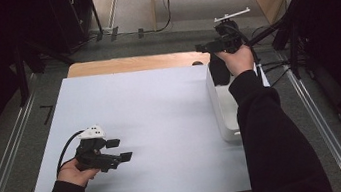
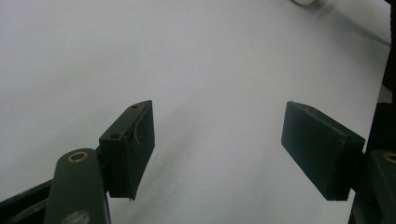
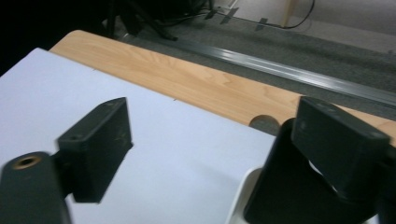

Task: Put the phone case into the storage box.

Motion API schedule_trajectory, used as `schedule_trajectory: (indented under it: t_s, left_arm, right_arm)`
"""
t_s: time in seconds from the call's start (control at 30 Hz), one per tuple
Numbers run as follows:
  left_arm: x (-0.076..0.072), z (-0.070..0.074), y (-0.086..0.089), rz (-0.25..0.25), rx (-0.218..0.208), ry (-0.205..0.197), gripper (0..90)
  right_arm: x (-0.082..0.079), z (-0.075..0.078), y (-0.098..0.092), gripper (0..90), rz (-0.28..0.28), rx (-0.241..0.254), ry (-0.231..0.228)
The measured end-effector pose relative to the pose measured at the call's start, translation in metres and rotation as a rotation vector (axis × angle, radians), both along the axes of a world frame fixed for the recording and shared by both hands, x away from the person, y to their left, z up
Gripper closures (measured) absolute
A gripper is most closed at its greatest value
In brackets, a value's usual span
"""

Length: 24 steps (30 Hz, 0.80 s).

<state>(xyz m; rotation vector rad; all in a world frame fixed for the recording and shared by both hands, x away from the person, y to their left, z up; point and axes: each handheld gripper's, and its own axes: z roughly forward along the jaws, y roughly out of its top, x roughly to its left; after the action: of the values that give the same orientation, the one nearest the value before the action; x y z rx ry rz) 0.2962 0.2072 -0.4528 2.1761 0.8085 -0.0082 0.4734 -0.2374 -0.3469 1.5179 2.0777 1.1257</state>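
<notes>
Grey floor with metal rails surrounds the white worktop [image 1: 153,128], which lies on a wooden table [image 1: 133,63] whose bare strip shows along the far edge; near the front left corner the left gripper [image 1: 119,150] rests low over the sheet, its jaws spread wide with nothing between them, and the left gripper view confirms bare white surface in the gap; at the right edge stands a white bin [image 1: 225,113], with a black object [image 1: 219,71] upright at its far end; the right gripper [image 1: 200,48] hovers above that far right corner, jaws apart and empty; the right gripper view shows the black object [image 3: 299,186] just beside one jaw, not clamped.
</notes>
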Motion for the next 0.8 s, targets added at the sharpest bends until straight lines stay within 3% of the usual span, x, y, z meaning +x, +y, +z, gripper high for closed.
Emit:
schedule_trajectory:
  t_s: [0.53,0.8]
  left_arm:
    - [0.0,-0.001,0.0,0.002,-0.002,0.002,25.6]
    - [0.001,-0.001,0.0,0.003,-0.008,0.002,25.6]
  right_arm:
    - [-0.029,0.005,0.016,19.0,0.152,0.09,0.067]
    - [-0.052,0.003,0.019,19.1,0.224,0.049,0.05]
